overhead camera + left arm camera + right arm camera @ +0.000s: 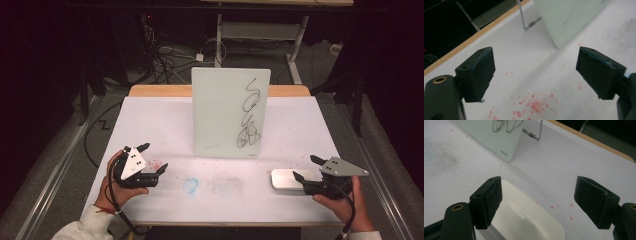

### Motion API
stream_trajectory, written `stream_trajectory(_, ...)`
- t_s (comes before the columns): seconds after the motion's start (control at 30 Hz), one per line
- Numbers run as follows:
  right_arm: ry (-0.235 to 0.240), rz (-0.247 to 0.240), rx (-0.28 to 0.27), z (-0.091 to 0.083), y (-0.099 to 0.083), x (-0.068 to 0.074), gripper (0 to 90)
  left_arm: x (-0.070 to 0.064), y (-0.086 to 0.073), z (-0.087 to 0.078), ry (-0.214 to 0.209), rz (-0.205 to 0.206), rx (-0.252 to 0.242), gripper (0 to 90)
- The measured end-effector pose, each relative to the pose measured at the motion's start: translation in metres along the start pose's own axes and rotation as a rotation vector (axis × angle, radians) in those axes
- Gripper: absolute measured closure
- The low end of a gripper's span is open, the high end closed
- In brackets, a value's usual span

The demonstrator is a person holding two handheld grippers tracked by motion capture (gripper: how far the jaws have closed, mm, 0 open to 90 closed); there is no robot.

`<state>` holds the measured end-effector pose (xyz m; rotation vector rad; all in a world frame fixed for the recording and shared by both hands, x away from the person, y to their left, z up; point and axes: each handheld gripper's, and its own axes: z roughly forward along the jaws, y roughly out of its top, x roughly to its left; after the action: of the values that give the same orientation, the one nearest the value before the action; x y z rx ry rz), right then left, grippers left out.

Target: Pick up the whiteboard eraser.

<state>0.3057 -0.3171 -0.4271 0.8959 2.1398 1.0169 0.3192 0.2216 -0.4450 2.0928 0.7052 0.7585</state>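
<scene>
Starting big: the table has a white cover, and a small whiteboard with black scribbles stands upright near the middle, well ahead of both grippers. Right gripper has its jaws spread wide, holding nothing, and sits low over the white eraser. In the right gripper view the eraser lies flat just under and beside one finger, whether it's touching I can't tell. Left gripper is also wide open and empty, with red crumbs scattered on the cover between its fingers.
</scene>
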Motion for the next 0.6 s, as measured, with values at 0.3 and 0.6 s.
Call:
stream_trajectory(0.3, 0.051, -0.045, 0.036, 0.003, 0.002, 0.002, 23.1, 0.007, -0.009, 0.003, -0.058, -0.073, 0.013, 15.4)
stream_trajectory(0.6, 0.127, -0.162, 0.136, 0.016, 0.016, -0.001, 22.6, 0.002, -0.014, -0.006, -0.042, -0.060, 0.007, 15.4)
